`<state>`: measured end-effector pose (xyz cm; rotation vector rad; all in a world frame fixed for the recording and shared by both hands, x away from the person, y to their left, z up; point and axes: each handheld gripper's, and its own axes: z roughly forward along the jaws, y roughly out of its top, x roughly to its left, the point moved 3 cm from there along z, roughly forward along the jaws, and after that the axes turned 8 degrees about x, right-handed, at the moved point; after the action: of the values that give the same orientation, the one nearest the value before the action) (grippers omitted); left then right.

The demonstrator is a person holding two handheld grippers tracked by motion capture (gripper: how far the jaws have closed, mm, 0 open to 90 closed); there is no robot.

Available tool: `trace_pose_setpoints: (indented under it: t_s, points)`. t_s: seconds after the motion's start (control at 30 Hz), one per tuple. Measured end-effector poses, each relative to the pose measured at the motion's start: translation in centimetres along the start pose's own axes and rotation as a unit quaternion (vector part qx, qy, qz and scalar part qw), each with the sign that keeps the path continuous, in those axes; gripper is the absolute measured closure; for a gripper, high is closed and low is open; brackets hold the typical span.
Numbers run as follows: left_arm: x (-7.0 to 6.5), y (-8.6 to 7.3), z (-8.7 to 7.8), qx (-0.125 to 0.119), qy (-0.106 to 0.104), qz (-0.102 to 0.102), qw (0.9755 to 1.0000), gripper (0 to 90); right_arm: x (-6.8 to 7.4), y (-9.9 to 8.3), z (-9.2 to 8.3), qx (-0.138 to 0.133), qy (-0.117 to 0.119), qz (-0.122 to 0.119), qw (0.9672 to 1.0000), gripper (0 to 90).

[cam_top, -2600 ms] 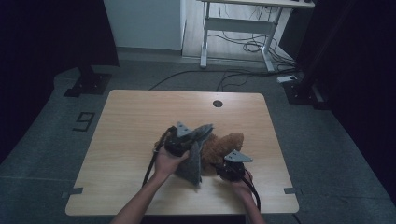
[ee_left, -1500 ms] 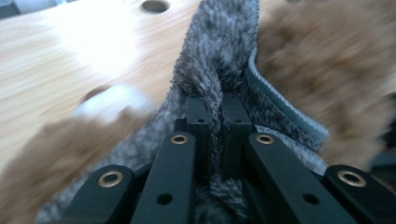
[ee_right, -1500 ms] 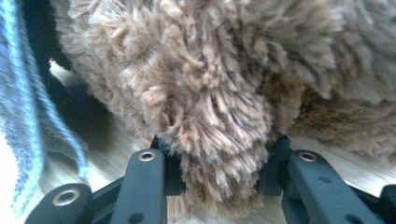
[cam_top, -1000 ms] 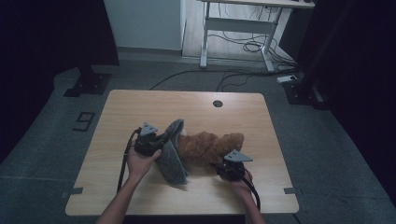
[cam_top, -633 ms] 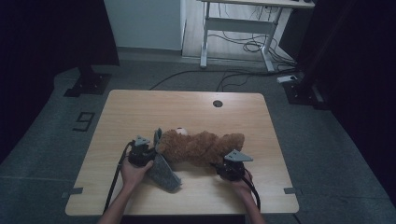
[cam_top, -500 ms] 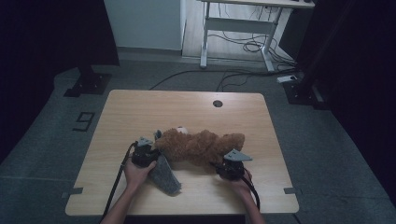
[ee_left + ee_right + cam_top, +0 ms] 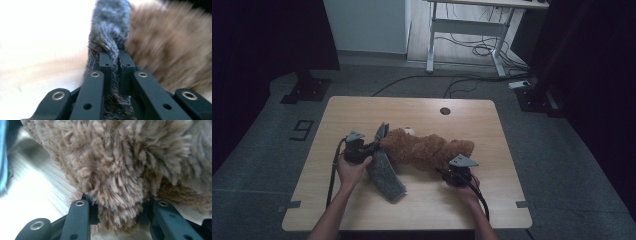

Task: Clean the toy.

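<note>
We see the plush bear (image 7: 427,150) lying across the middle of the table (image 7: 362,112), stretched from left to right. The cloth (image 7: 384,170) lies at its left end, running from beside the bear toward the near edge. Our left gripper (image 7: 362,150) sits just left of the cloth, our right gripper (image 7: 457,172) at the bear's right end, on its near side.

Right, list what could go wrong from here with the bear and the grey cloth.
1. The left gripper pinches only a thin fold of the grey cloth; a hard pull could slip it free.
2. The right gripper clamps just a tuft of the brown plush bear, so the bear may drag along the table with the cloth.
3. The cloth's loose end lies near the table's front, where it might slide off.
</note>
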<state>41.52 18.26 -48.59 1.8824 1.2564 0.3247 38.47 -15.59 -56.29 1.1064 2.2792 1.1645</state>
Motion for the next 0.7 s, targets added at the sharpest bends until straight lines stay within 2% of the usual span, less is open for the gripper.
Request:
trace_pose_setpoints:
  t_s: [0.1, 0.17, 0.27, 0.33, 0.4, 0.5, 0.57, 0.6, 0.7]
  points:
    - [-1.6, 2.1, -1.3, -0.027, 0.001, 0.034, 0.9991, 82.2, 0.2, -0.1, -0.1, 0.001, -0.005, -0.004, 1.0, 62.9]
    - [-3.0, 3.5, -1.3, -0.035, -0.002, 0.053, 0.998, 82.1, 0.2, -0.2, -0.2, 0.001, -0.006, -0.006, 1.0, 62.6]
    - [-4.6, 5.1, 0.0, -0.026, -0.014, 0.068, 0.9973, 82.1, 0.2, -0.2, -0.3, 0.001, -0.004, -0.006, 1.0, 62.3]
    - [-5.4, 5.6, 1.5, -0.003, -0.02, 0.072, 0.9972, 82.1, 0.2, -0.3, -0.4, 0.002, -0.002, -0.008, 1.0, 62.0]
    - [-5.8, 5.3, 3.1, 0.029, -0.021, 0.072, 0.9968, 82.1, 0.2, -0.3, -0.4, 0.002, -0.001, -0.008, 1.0, 61.3]
    - [-5.5, 4.1, 4.5, 0.053, -0.01, 0.07, 0.9961, 82.5, 0.1, -0.5, -0.6, 0.004, 0.001, -0.007, 1.0, 59.3]
    - [-5.0, 3.3, 4.5, 0.048, -0.027, 0.05, 0.9972, 83.0, -0.1, -0.5, -0.7, 0.002, 0.004, -0.005, 1.0, 56.3]
    - [-4.9, 2.9, 4.2, 0.045, -0.03, 0.047, 0.9974, 83.1, -0.1, -0.5, -0.8, 0.002, 0.006, -0.001, 1.0, 52.7]
    - [-5.2, 1.7, 3.3, 0.035, -0.029, 0.056, 0.9974, 83.3, 0.0, -0.6, -1.0, 0.005, 0.006, 0.012, 0.9999, 42.5]
